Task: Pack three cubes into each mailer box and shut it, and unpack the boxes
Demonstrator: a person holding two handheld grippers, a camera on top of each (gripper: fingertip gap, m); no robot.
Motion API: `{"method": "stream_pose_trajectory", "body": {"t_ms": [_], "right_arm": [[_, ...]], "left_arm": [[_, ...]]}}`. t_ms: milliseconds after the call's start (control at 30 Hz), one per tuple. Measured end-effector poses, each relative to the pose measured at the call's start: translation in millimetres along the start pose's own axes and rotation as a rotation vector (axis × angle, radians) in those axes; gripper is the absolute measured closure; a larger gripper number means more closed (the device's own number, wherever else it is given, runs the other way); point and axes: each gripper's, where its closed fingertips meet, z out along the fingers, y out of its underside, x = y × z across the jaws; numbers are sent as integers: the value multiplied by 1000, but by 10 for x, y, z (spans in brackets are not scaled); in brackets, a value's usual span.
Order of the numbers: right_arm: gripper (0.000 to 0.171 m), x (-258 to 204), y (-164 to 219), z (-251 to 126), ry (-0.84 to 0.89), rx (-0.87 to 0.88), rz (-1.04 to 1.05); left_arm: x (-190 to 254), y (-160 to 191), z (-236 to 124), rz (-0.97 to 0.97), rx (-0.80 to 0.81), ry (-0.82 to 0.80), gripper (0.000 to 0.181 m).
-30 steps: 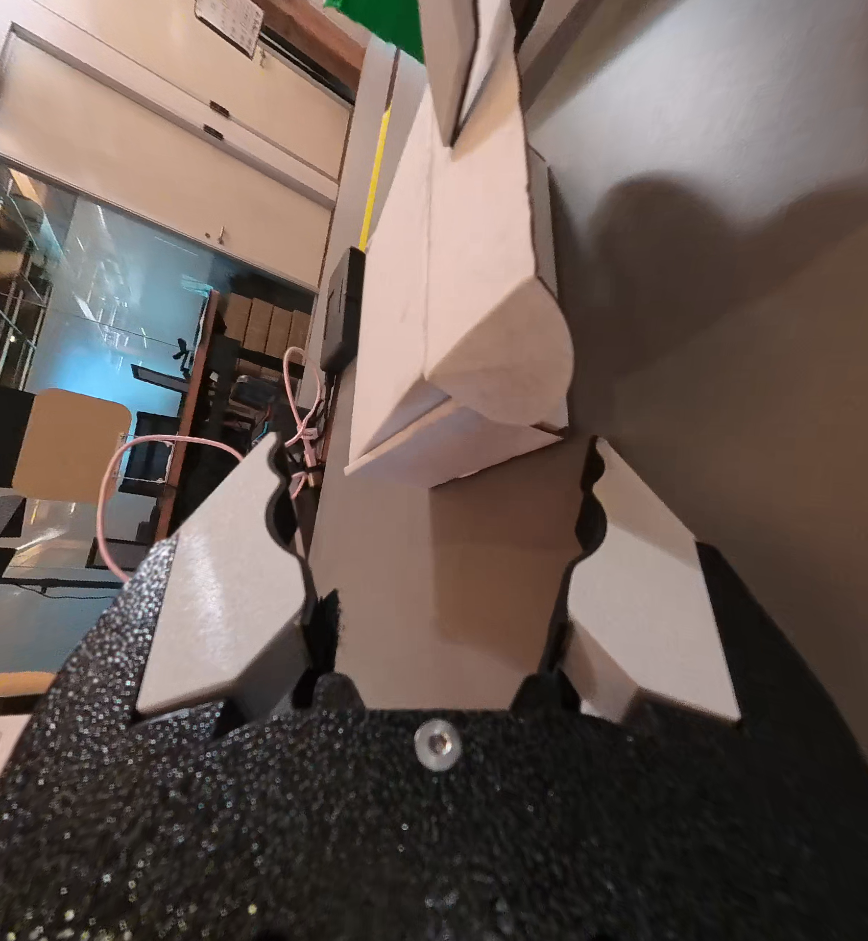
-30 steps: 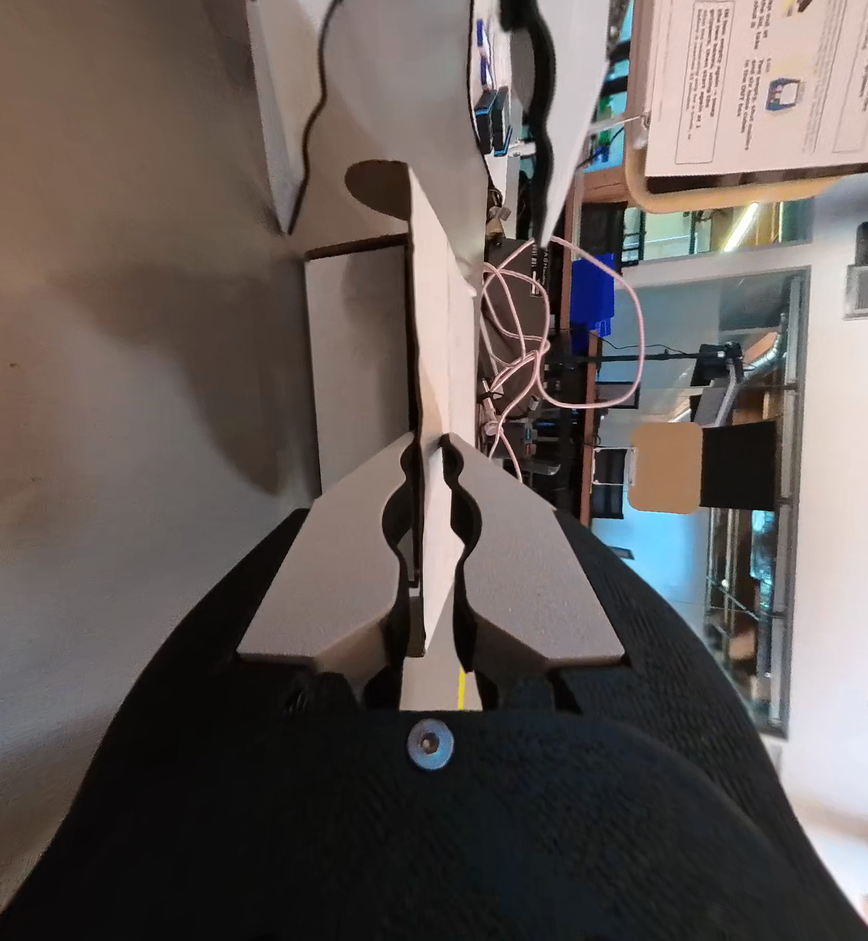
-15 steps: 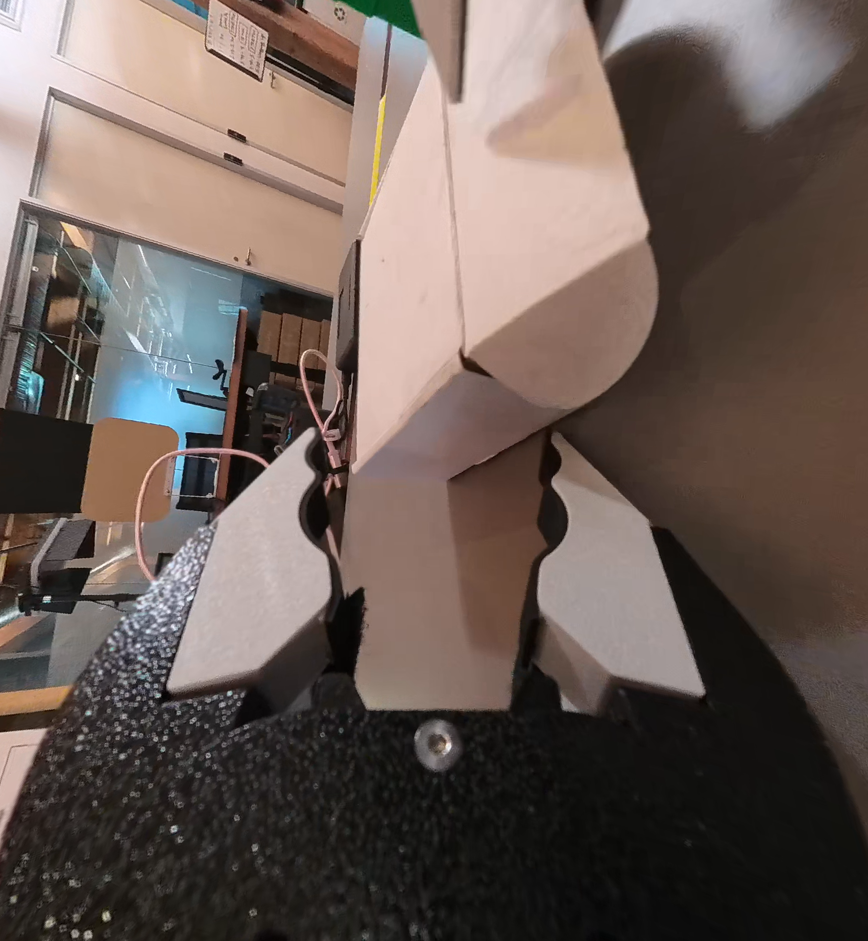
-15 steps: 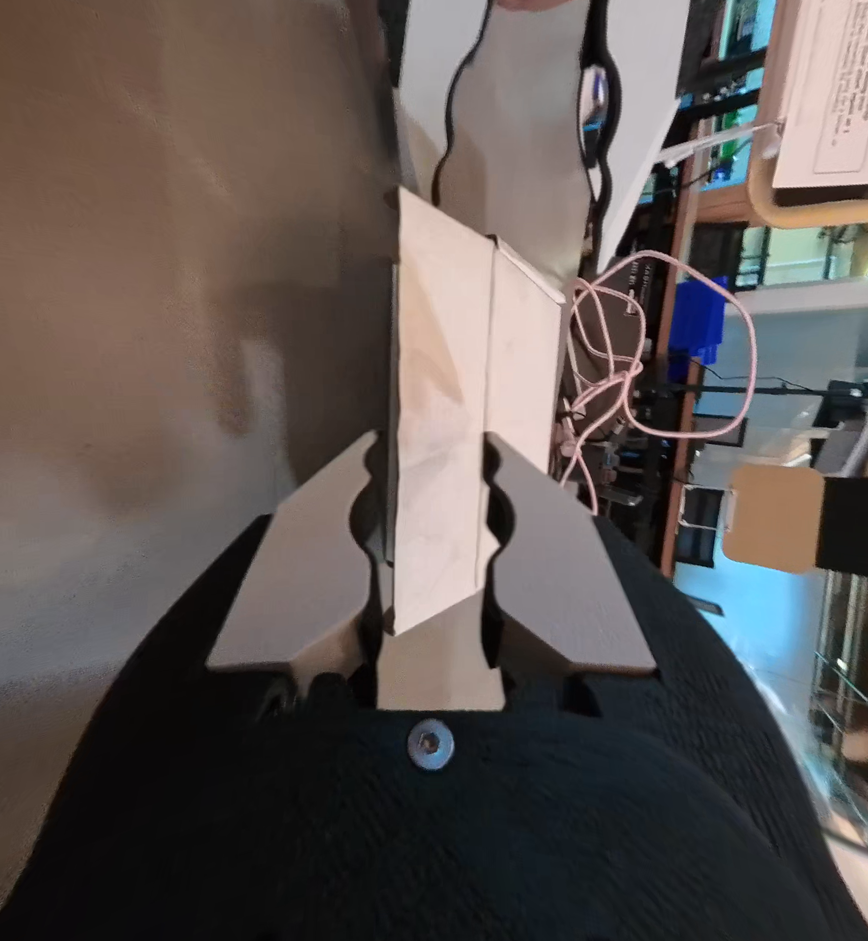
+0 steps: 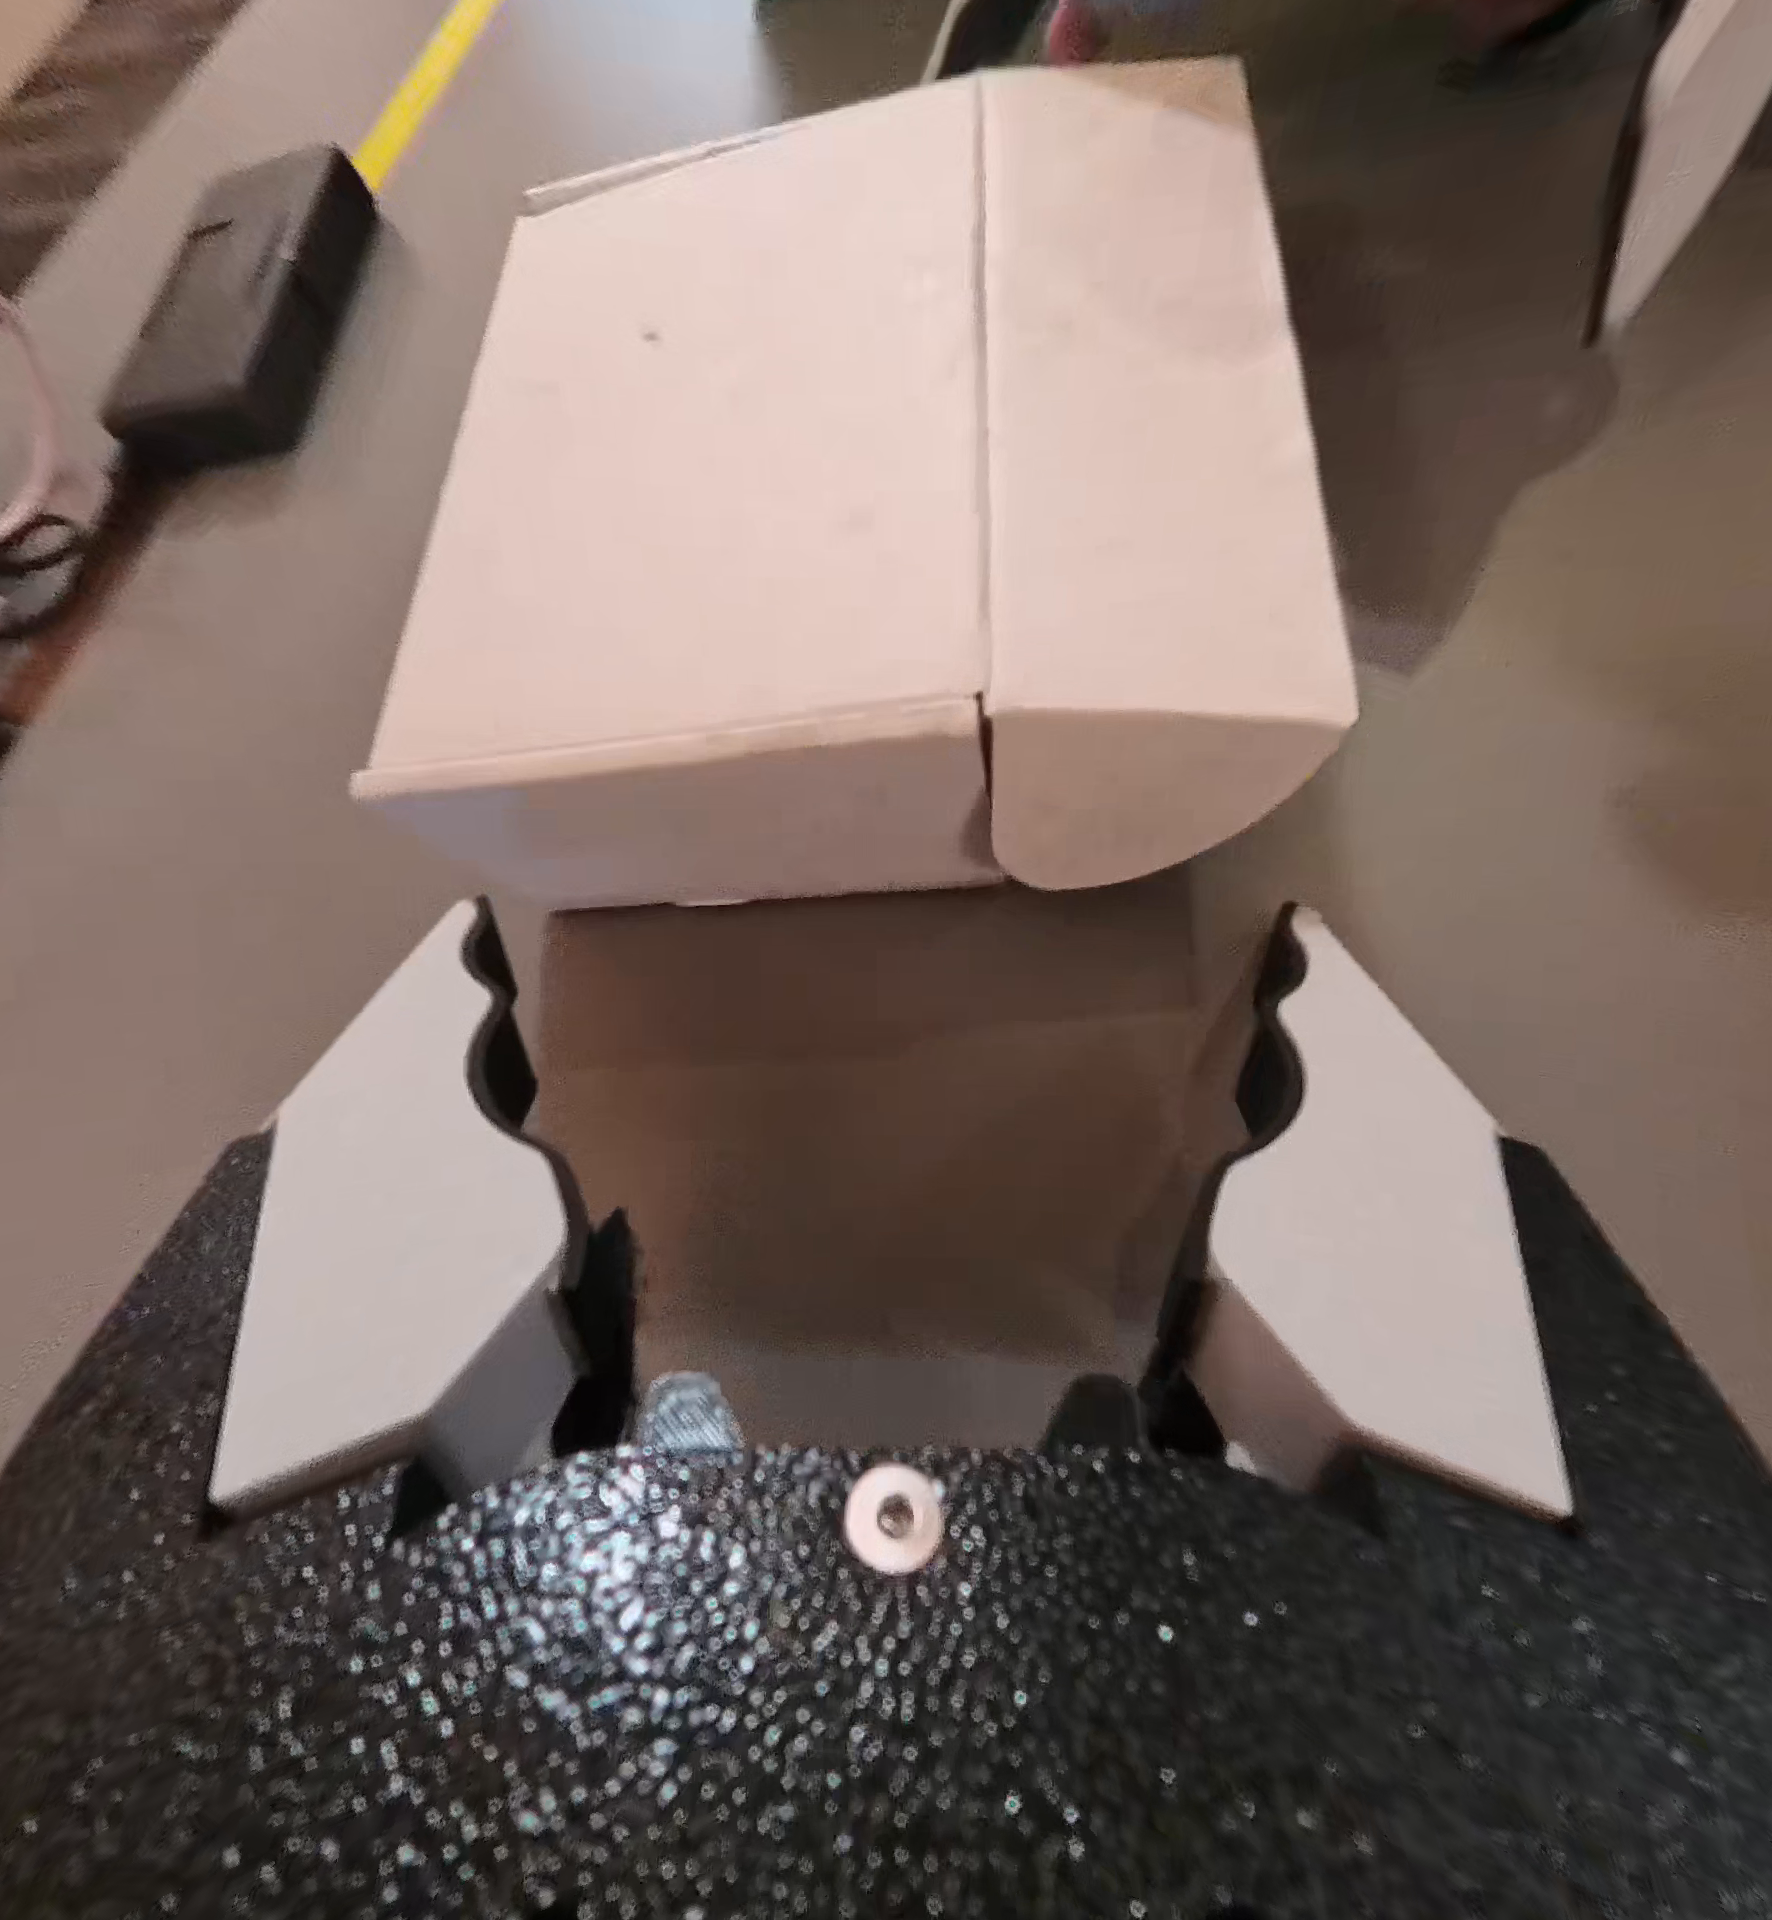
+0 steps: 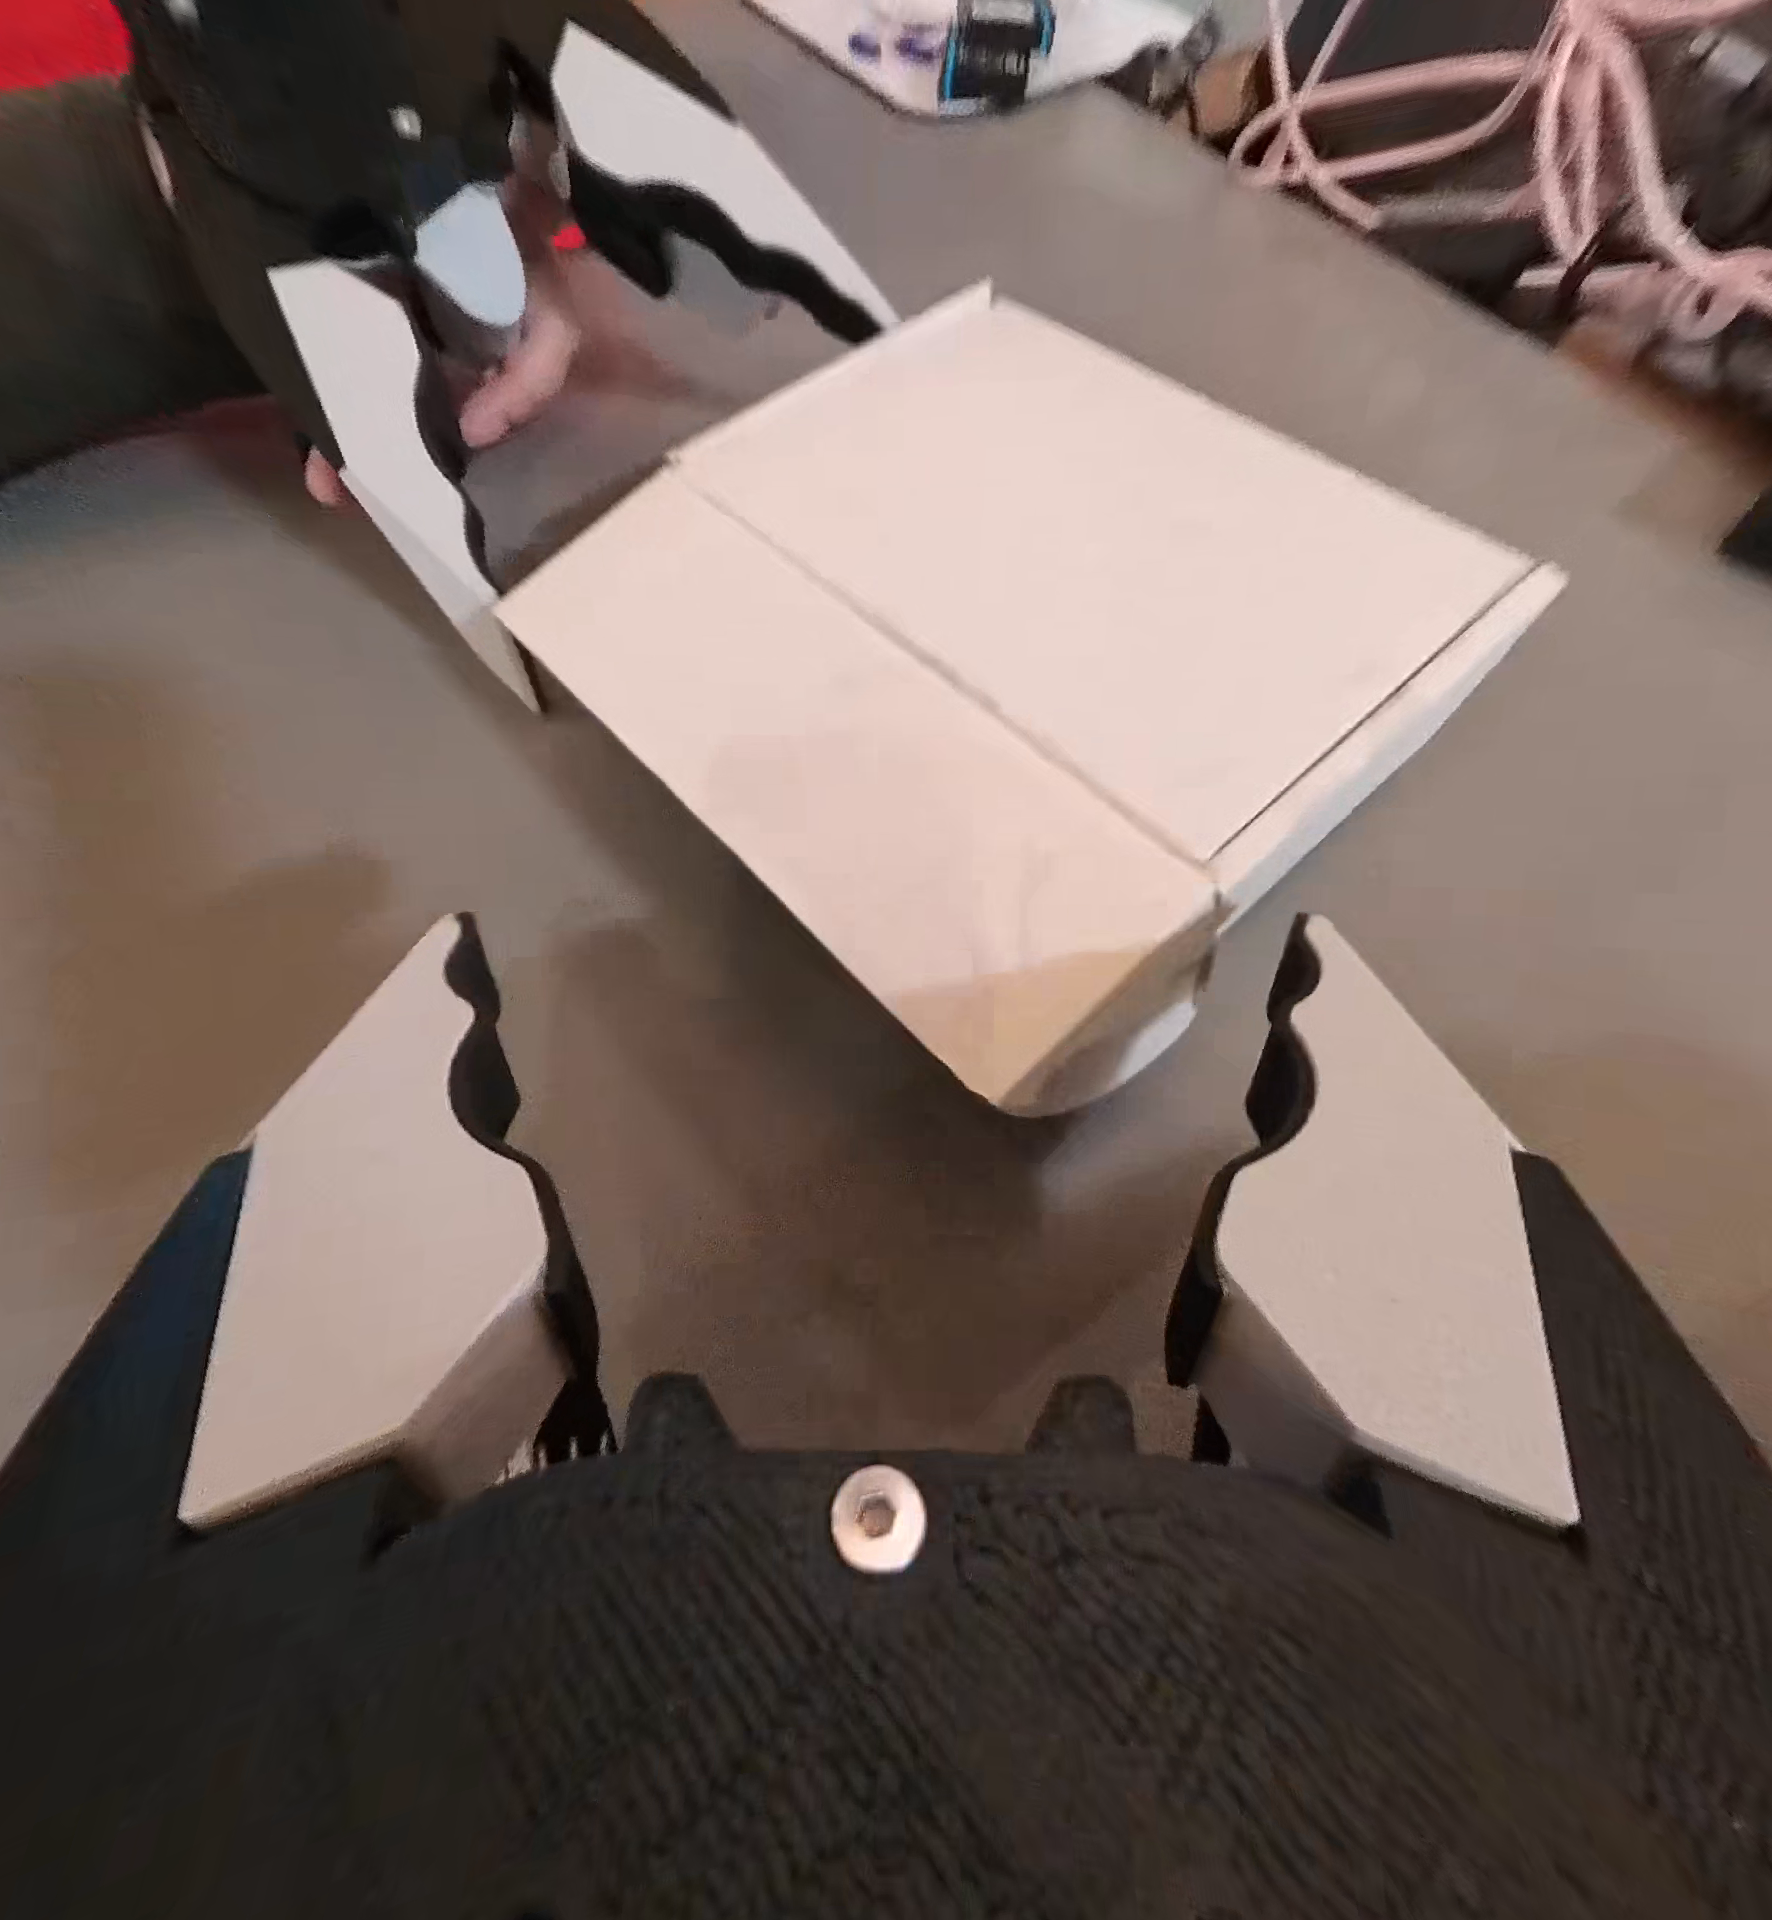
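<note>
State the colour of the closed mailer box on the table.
Pale beige cardboard; the mailer box shows best in the right wrist view.

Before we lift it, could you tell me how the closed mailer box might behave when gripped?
The mailer box looks like thin cardboard, so its walls may flex. Flat-bottomed, it probably slides rather than rolls. Its weight is unclear.

Left tongs [image 5: 882, 1049] spread wide, right tongs [image 6: 882, 1049] likewise, both seemingly empty
</note>
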Motion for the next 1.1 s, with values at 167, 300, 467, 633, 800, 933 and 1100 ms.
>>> {"method": "stream_pose_trajectory", "body": {"t_ms": [167,300,467,633,800,933,1100], "right_arm": [[35,-69,13,76,-83,-4,20],[41,-279,66,-2,-121,-11,-3],[41,-608,199,-137,-102,-34,-53],[42,-994,288,-306,-120,-41,-33],[44,-1485,422,-519,-173,-78,-50],[45,-1857,531,-666,-217,-93,-86],[45,-1844,645,-848,-16,-127,-346]], "left_arm": [[151,45,114,-103,-48,120,42],[434,96,32,-129,-78,191,42],[868,120,-133,-101,-127,218,38],[1350,143,-326,-92,-169,225,38],[1937,165,-579,-99,-179,217,40],[2314,213,-731,-87,-188,180,39],[2538,202,-957,-92,-77,137,51]]}}
